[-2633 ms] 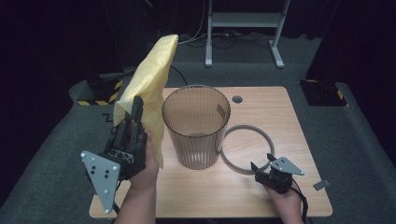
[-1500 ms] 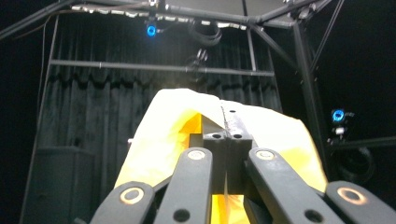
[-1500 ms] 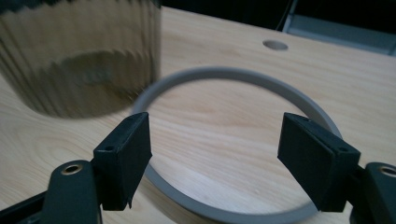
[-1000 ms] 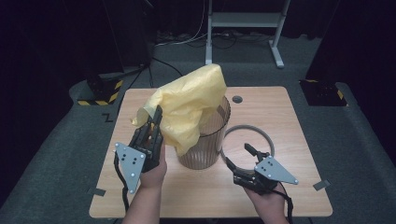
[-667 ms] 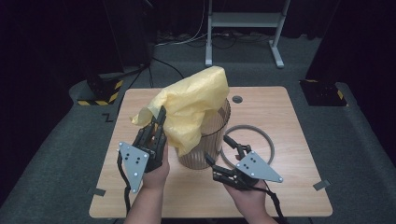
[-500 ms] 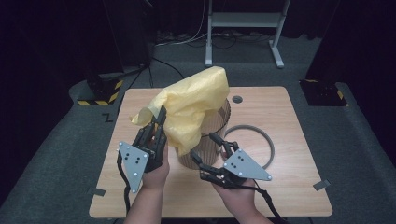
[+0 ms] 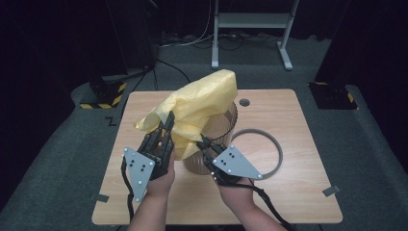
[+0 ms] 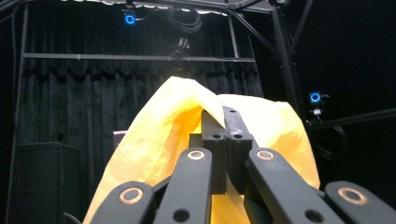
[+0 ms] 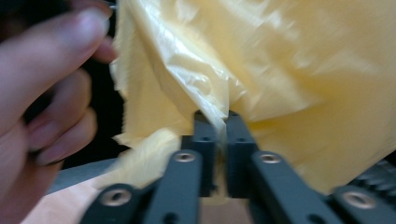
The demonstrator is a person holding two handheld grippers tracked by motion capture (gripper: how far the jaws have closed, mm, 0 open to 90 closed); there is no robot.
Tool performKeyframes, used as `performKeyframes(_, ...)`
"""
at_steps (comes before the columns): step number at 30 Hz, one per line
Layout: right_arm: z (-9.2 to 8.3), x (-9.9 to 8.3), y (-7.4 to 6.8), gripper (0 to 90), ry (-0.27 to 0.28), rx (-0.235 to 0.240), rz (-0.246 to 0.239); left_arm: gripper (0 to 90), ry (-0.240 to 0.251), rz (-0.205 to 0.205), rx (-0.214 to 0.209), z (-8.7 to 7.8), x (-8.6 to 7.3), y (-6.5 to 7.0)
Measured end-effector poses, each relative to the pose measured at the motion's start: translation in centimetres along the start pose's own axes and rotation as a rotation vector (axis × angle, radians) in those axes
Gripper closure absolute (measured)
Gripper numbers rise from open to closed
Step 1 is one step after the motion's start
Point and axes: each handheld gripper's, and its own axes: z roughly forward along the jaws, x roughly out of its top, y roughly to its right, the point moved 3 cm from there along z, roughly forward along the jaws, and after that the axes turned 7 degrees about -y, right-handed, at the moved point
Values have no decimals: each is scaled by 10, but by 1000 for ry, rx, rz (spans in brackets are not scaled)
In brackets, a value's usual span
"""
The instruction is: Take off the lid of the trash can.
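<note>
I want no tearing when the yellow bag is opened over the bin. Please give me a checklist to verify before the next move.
1. Left tool shut on the yellow bag: ok.
2. Right tool, jaws just closed, film pinched between them: ok.
3. The two tools hold separate layers of the bag's mouth: cannot tell.
4. Bag over the ribbed bin: ok.
5. Bin upright on the table: ok.
6. Grey ring lies apart from both hands: ok.

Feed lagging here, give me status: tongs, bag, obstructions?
Left tongs shut on yellow bag. Right tongs just closed on it too. Bag draped over bin. Nothing blocking.
</note>
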Motion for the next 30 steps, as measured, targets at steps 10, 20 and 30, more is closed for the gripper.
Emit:
performKeyframes(10, -4, 4, 46, 892, 7, -132, 23, 545, -11, -23, 59, -20, -13, -10)
performKeyframes(20, -1, -8, 66, 890, -20, -171, 48, 365, -129, -95, 100, -31, -49, -30)
performKeyframes(30, 0, -11, 68, 885, -29, -175, 52, 181, -179, -108, 2, -17, -69, -12)
